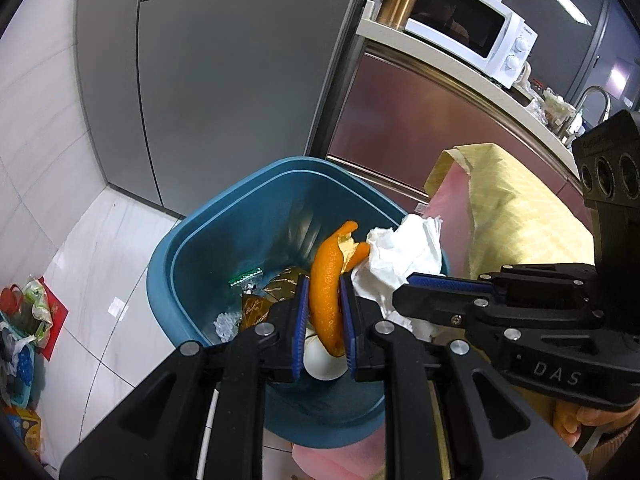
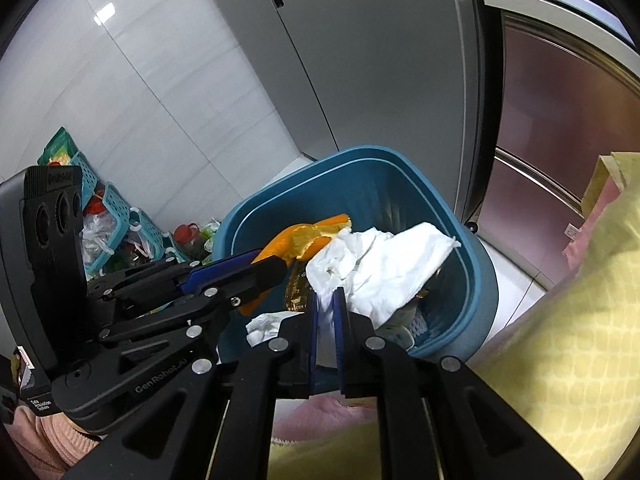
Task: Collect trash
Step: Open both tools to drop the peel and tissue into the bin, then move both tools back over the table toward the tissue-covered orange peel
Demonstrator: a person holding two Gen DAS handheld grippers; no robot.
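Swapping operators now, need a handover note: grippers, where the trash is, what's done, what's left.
Left gripper: shut on the orange peel, held over the open blue bin.
Right gripper: shut on the white tissue, its bulk hanging over the bin's mouth.
Bin: already holds a brown wrapper, a green scrap, crumpled clear plastic and a white round item.
Done: both pieces carried to the bin.
Left: open both grippers so peel and tissue drop in. Whether more trash remains elsewhere cannot be told from these views.
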